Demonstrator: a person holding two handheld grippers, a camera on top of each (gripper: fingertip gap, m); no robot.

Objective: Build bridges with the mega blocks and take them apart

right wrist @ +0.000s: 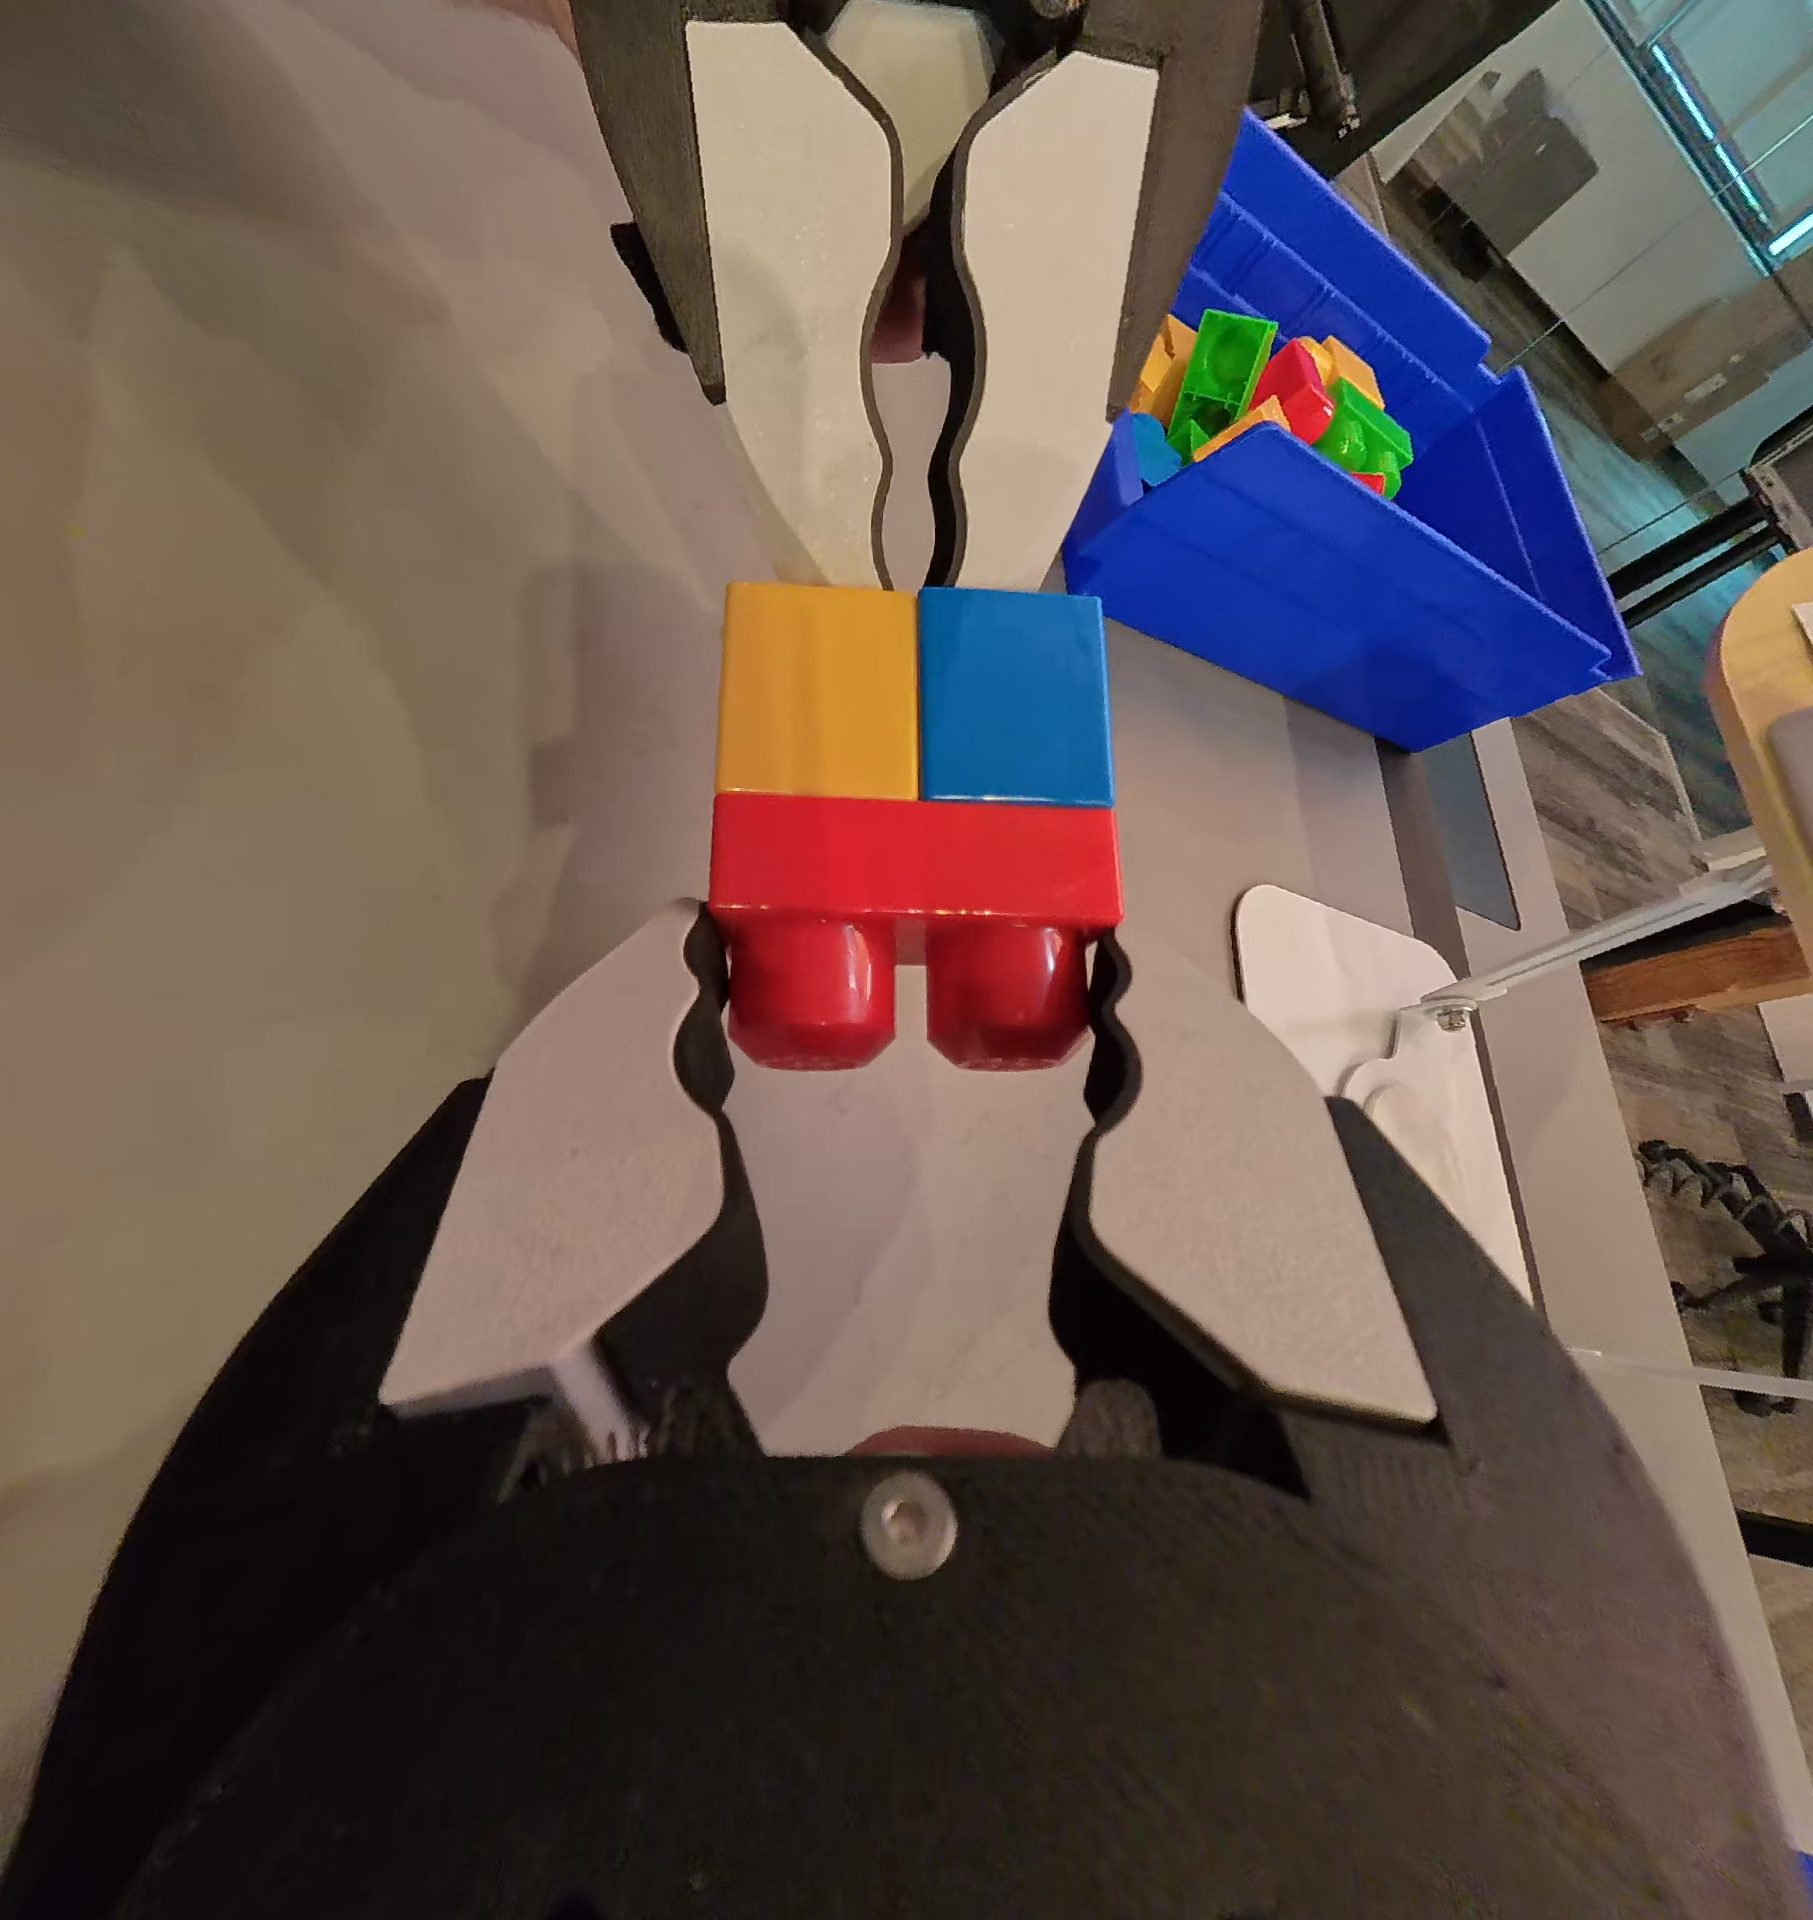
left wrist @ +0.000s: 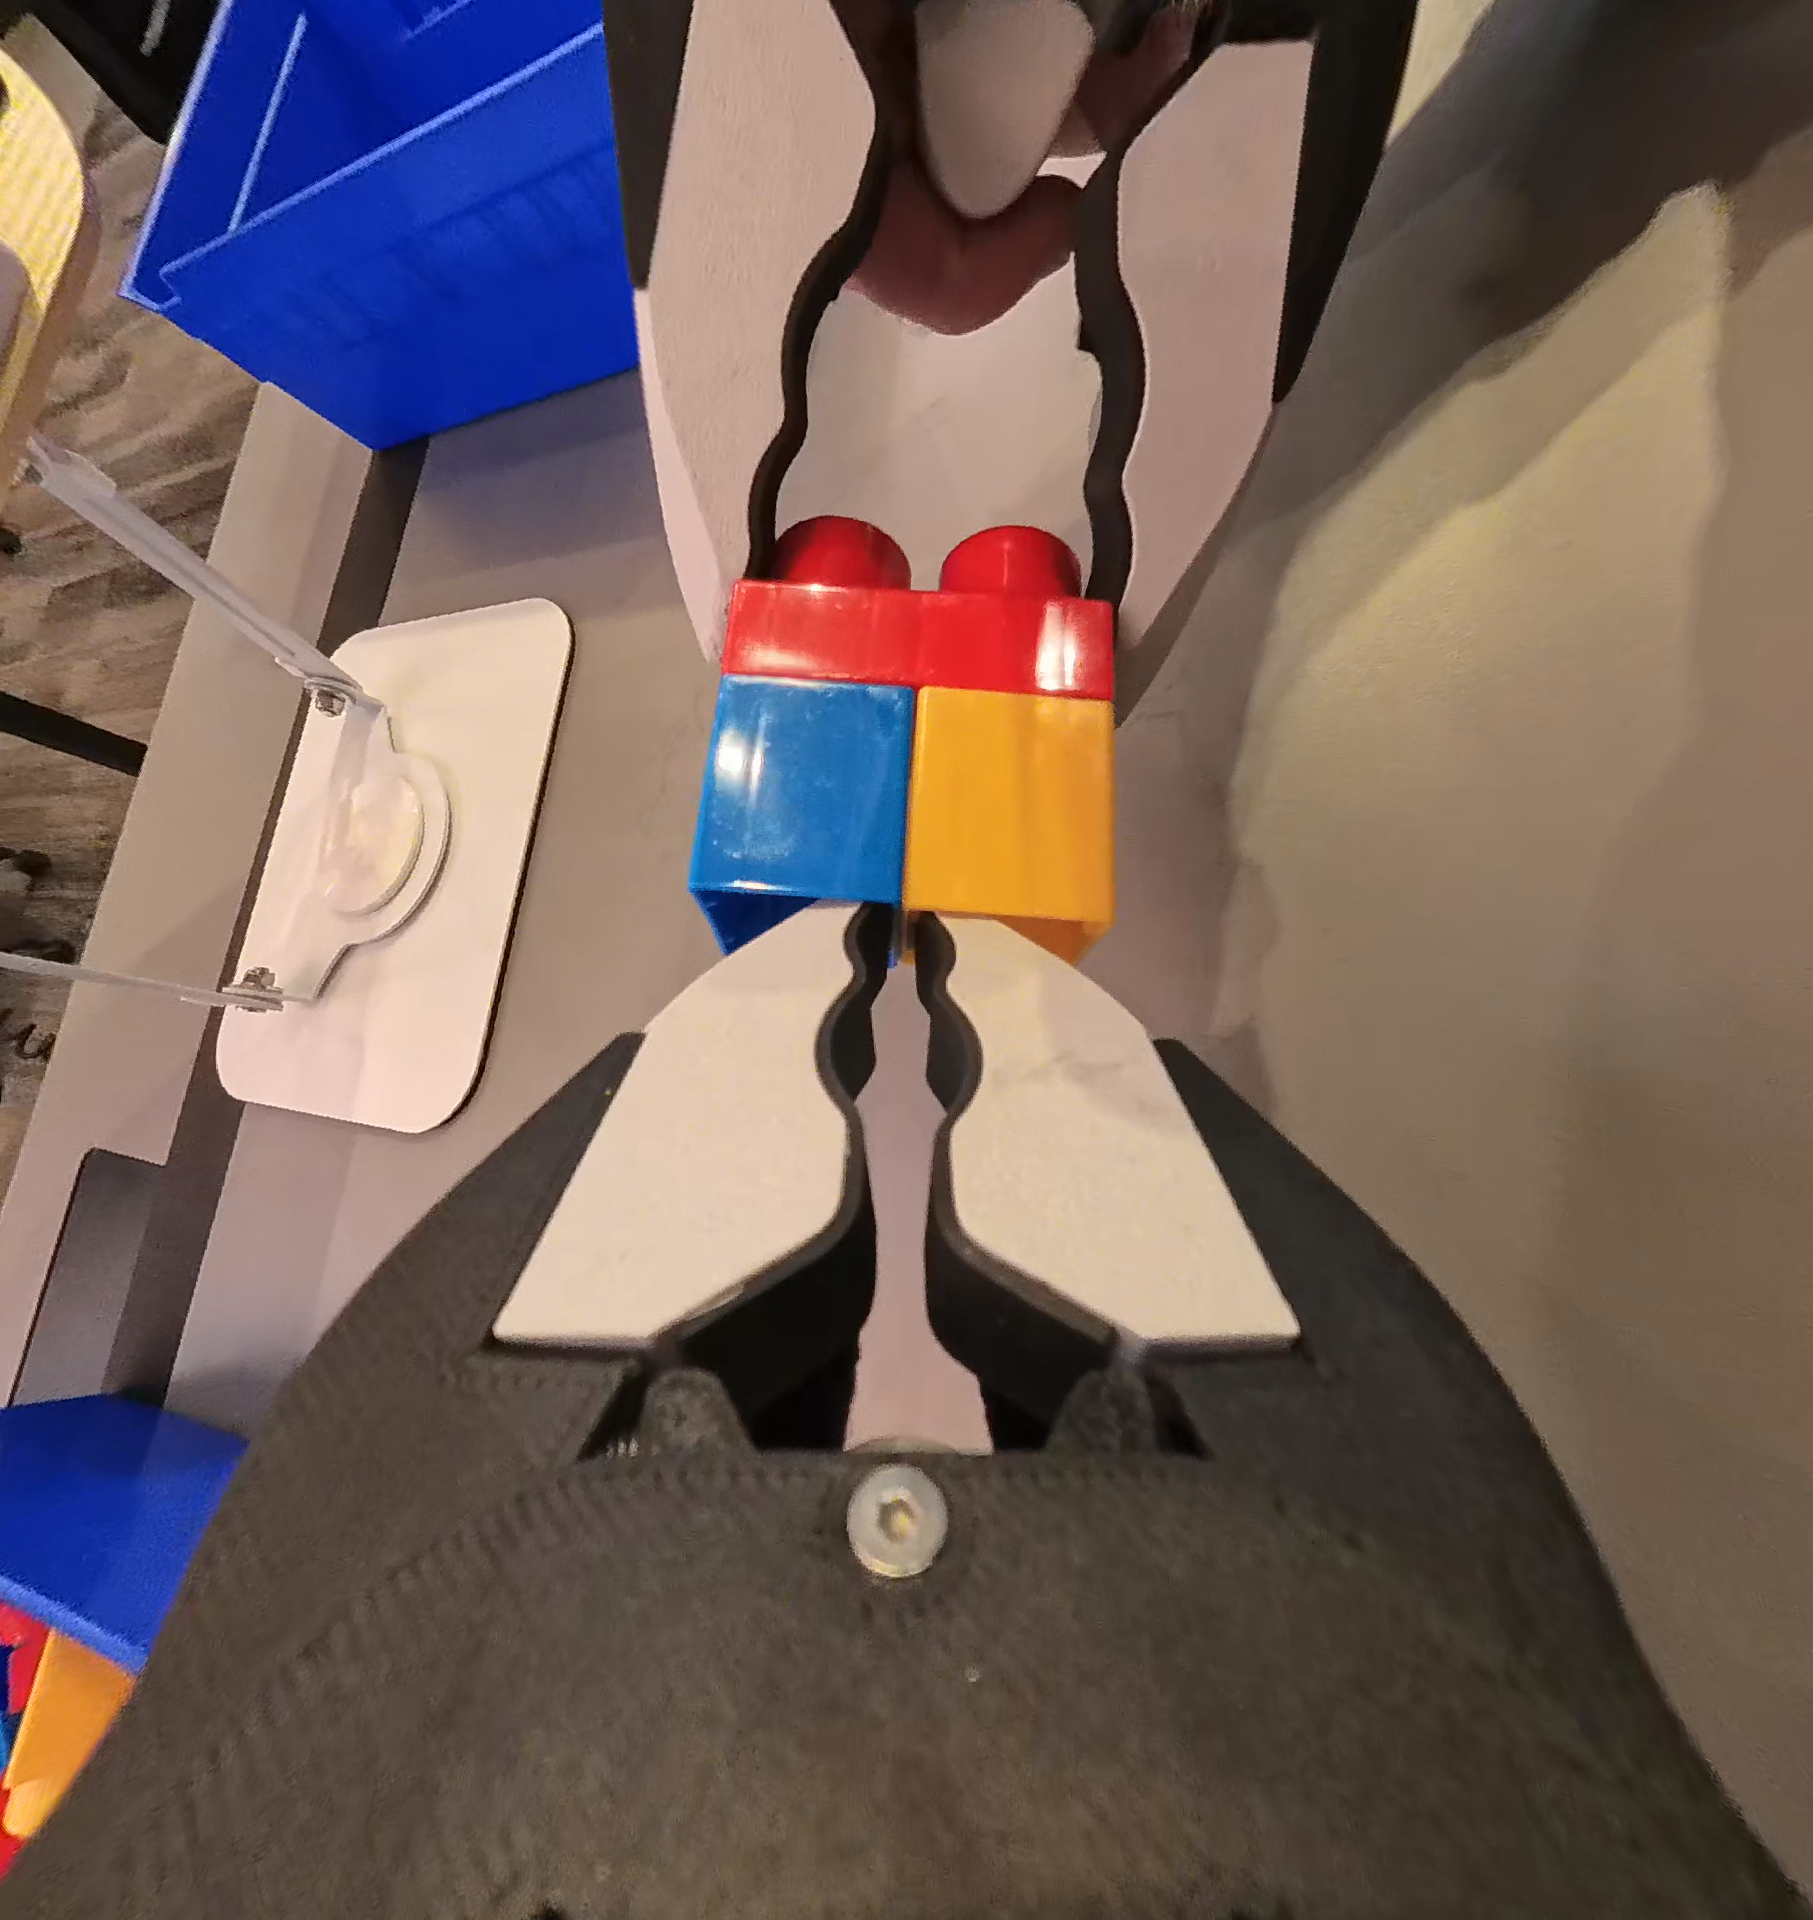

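A small bridge is held in the air between my two grippers: a red block joined to a blue block and a yellow block side by side. My left gripper is nearly closed, pinching the adjoining inner walls of the blue and yellow blocks at their open ends. My right gripper is shut on the red block, its pads pressed on the outer sides of the two studs. The yellow block, the blue block and the left gripper also show in the right wrist view.
A blue bin with several coloured blocks stands on the grey table. Another blue bin is farther off. A white base plate with a clear stand lies near the table edge. Left tips to right tips: about 4 centimeters.
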